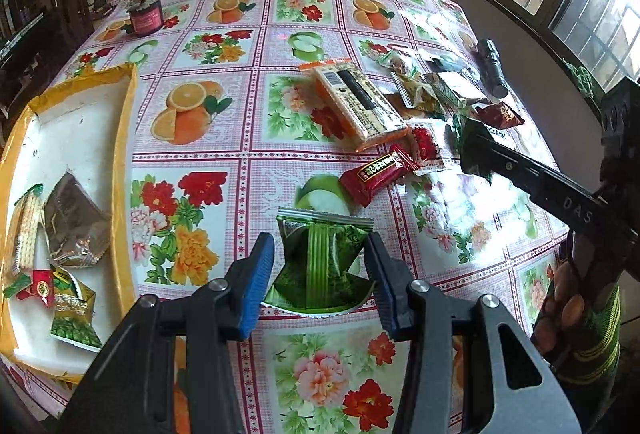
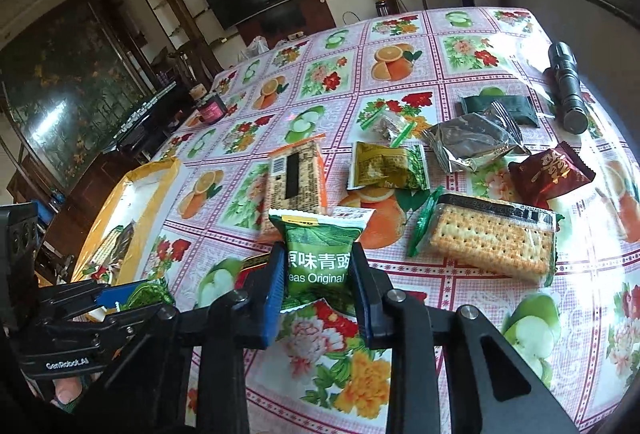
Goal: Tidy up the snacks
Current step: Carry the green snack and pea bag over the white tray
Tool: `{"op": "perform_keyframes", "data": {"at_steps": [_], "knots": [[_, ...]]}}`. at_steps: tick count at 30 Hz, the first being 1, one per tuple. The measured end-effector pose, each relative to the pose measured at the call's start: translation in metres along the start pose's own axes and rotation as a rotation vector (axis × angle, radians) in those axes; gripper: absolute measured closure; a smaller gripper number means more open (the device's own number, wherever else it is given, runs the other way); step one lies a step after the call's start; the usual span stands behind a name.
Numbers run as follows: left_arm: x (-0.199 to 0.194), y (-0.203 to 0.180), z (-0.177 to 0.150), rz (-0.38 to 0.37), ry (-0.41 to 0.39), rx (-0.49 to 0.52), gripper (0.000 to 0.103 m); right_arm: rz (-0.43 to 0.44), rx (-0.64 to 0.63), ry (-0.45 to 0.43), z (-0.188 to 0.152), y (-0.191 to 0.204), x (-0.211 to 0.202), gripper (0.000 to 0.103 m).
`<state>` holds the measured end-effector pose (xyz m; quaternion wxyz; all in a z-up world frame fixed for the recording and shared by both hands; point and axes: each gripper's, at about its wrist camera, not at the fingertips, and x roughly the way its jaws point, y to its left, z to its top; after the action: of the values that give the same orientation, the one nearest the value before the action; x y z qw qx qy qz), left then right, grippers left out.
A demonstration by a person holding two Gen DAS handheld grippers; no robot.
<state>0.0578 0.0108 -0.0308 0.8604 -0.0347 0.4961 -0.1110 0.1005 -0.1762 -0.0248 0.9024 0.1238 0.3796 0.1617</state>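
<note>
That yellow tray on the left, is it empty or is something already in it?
Not empty. The yellow tray already holds several snack packets, lying flat on its white floor.

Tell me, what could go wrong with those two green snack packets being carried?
1. The left gripper pinches its dark green packet by the sides; the crinkly wrapper might slip before reaching the yellow-edged tray.
2. The right gripper holds the green pea packet right above the snack pile; a drop lands it back there.
3. The grippers are close and might bump.
</note>
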Motion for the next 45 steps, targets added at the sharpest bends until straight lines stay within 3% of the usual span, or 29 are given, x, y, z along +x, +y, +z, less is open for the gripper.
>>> {"op": "perform_keyframes", "data": {"at_steps": [25, 45], "knots": [[-0.062, 0.111, -0.022, 0.178, -0.112, -0.194, 0.055, 0.234, -0.191, 0.054, -0.008, 0.125, 0.023, 0.073], [-0.073, 0.171, -0.045, 0.244, -0.116, -0.303, 0.055, 0.328, -0.294, 0.128, -0.015, 0.196, 0.055, 0.073]]}}
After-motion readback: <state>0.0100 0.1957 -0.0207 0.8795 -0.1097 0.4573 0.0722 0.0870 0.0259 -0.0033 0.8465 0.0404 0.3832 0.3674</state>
